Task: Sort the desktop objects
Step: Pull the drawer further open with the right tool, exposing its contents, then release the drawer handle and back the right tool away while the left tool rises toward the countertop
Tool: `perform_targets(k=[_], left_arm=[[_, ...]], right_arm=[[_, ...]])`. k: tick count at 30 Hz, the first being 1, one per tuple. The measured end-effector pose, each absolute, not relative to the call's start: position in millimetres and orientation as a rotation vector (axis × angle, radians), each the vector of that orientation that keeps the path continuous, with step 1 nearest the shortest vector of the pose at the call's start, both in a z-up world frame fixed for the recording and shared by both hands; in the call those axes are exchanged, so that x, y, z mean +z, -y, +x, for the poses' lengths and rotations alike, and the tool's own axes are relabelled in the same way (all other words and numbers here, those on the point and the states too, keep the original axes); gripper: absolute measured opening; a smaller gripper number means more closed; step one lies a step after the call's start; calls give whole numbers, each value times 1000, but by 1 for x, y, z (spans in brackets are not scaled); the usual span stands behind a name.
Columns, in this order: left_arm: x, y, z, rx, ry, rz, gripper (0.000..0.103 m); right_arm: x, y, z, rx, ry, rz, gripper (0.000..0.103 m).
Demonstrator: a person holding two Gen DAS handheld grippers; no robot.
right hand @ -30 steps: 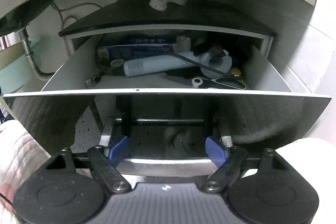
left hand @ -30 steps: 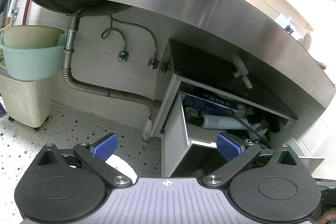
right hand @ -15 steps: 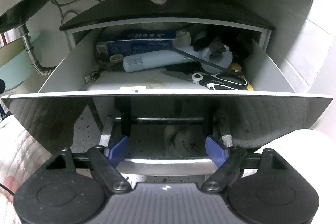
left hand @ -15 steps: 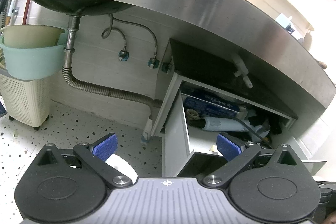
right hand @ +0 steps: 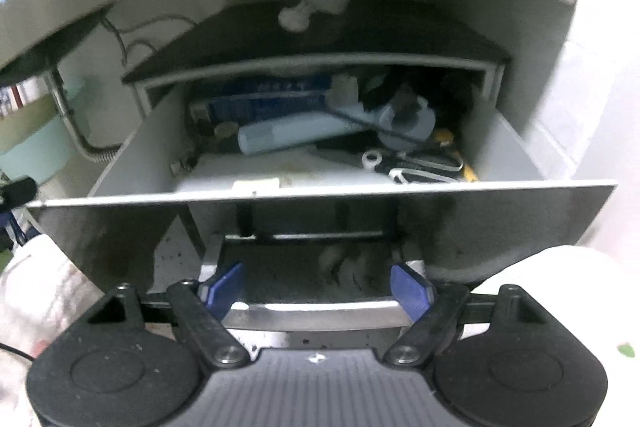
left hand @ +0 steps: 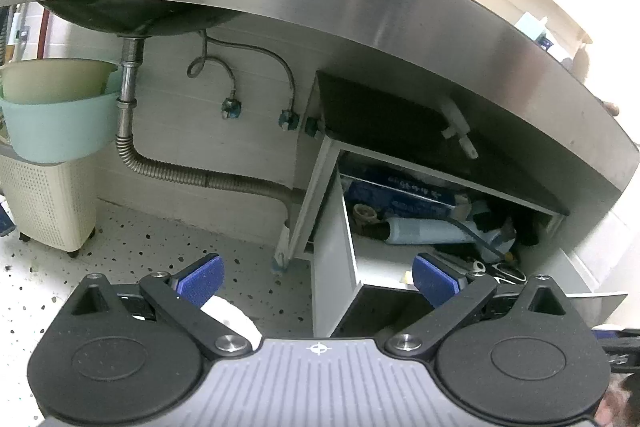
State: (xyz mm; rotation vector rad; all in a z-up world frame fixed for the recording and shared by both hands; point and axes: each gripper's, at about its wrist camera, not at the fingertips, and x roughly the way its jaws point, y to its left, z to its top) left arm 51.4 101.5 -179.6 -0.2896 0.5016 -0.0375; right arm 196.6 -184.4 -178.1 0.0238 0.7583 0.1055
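A white drawer [right hand: 120,227] with a glossy dark front stands pulled out under the steel counter. Inside lie a dark blue box [right hand: 272,103], a pale blue tube [right hand: 288,139], black-handled scissors [right hand: 420,167] and a black cable. My right gripper [right hand: 318,291] sits at the silver handle [right hand: 316,307] low on the drawer front, its blue pads against the handle's two ends. In the left wrist view the same drawer [left hand: 332,267] is seen from the side, with the box [left hand: 400,195] and tube [left hand: 424,231]. My left gripper [left hand: 316,279] hangs open over the floor, holding nothing.
A steel counter [left hand: 360,7] with a sink bowl [left hand: 132,15] overhangs everything. A ribbed drain hose [left hand: 180,175] runs along the wall. A teal basin [left hand: 56,123] rests on a cream basket [left hand: 44,199] at the left. A white plastic part [left hand: 456,123] lies on the cabinet top.
The drawer has slid farther out, showing more of its floor and the scissors. My right gripper came back with the handle. The left gripper kept still.
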Motion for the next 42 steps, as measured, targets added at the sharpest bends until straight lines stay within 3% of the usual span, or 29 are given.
perform_targets(k=[3, 7, 11, 15, 42], left_arm=[[-179, -98, 51, -43, -505, -271, 102], [-178, -94, 51, -50, -505, -246, 102], [-178, -90, 51, -54, -509, -223, 102], [-178, -87, 52, -52, -513, -198, 102], [-177, -82, 52, -55, -518, -145, 101]], right_arm=[[-165, 193, 180, 137, -688, 11, 82], [-145, 202, 158, 197, -551, -65, 94], [-131, 210, 142, 252, -412, -144, 98], [-127, 223, 137, 264, -364, -127, 103], [-136, 234, 125, 240, -254, -49, 103]])
